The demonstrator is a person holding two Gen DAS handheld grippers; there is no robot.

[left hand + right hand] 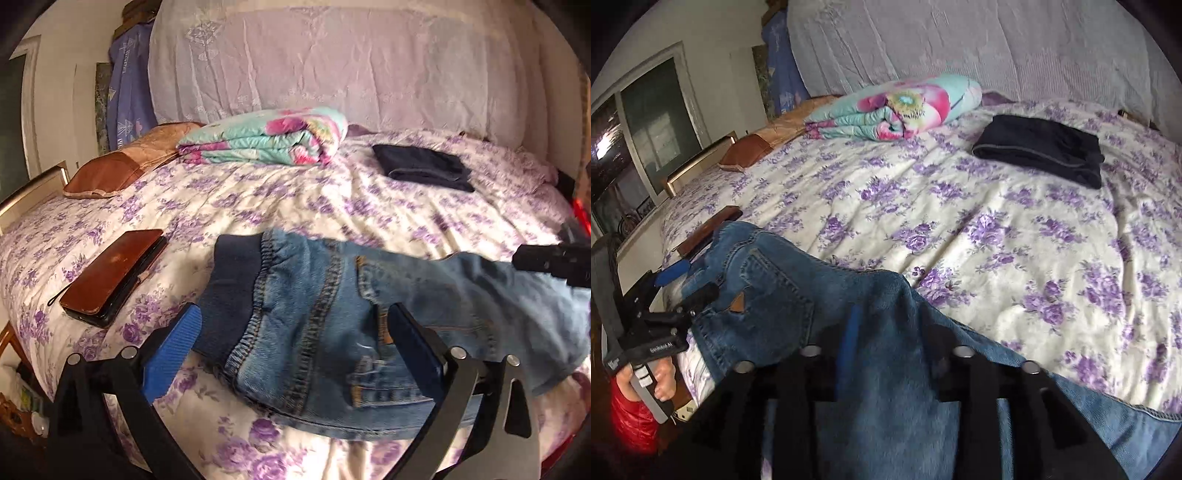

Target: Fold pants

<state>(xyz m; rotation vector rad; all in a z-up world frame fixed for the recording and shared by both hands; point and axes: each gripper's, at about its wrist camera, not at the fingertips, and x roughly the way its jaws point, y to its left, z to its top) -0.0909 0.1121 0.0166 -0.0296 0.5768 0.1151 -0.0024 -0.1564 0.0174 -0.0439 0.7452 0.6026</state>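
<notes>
Looking along my left gripper (291,332), I see its jaws spread wide, the jeans (332,314) lying between them on the floral bedspread (295,199), waistband toward ten o'clock. My right gripper (890,332) is clamped on denim at six o'clock; a folded dark garment (1041,151) lies at one o'clock.

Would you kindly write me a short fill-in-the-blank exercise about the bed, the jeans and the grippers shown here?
1. The jeans have an elastic waistband coloured dark ____.
2. The left gripper stands ____, with the jeans lying between its fingers.
3. The brown wallet lies to the ____ of the jeans in the left wrist view.
4. The bedsheet is printed with ____ flowers.

Missing words: blue; open; left; purple
</notes>
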